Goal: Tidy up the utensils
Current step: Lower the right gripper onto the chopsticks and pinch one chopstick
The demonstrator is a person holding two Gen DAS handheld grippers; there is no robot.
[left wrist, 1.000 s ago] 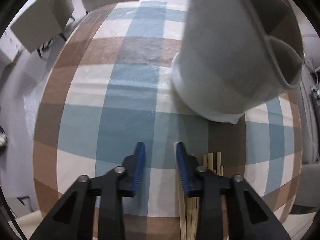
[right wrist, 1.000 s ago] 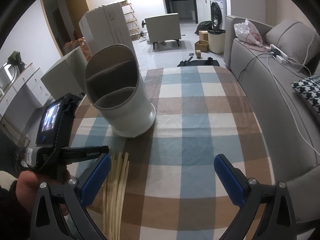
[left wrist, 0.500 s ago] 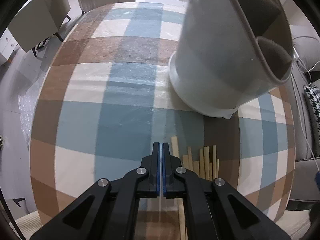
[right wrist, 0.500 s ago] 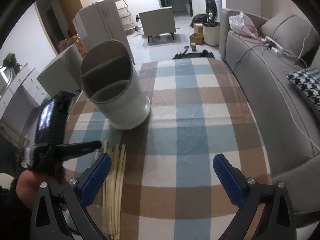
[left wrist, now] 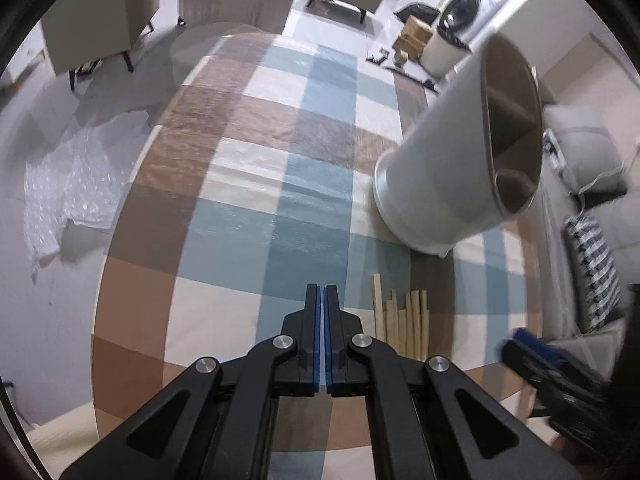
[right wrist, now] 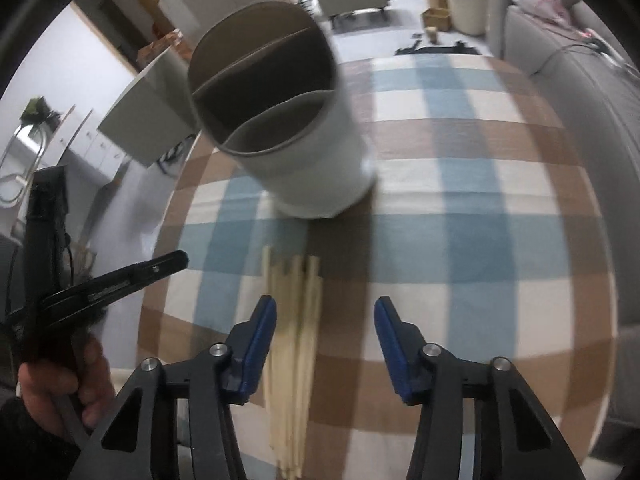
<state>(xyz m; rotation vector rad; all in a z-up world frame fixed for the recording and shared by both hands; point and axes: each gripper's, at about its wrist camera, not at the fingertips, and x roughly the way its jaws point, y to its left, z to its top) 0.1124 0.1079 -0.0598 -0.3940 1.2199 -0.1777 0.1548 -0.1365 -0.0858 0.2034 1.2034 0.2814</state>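
Observation:
A bundle of pale wooden chopsticks [right wrist: 295,332] lies on the checked tablecloth [right wrist: 460,216], pointing toward a white divided utensil holder [right wrist: 292,136] that stands just beyond them. My right gripper [right wrist: 325,316] is open, above the chopsticks, which lie between its fingers toward the left one. My left gripper [left wrist: 321,300] is shut and empty, held left of the chopsticks [left wrist: 404,320], and the holder [left wrist: 456,168] is ahead to its right. The left gripper also shows in the right wrist view [right wrist: 176,259].
The round table's edge [left wrist: 120,216] curves at the left with bubble wrap [left wrist: 68,196] on the floor beyond. A grey sofa [right wrist: 580,64] runs along the right side. Chairs [left wrist: 96,16] stand past the far edge.
The left gripper closed empty and pulled back to the left of the chopsticks. The right gripper moved left over the chopsticks and narrowed its opening.

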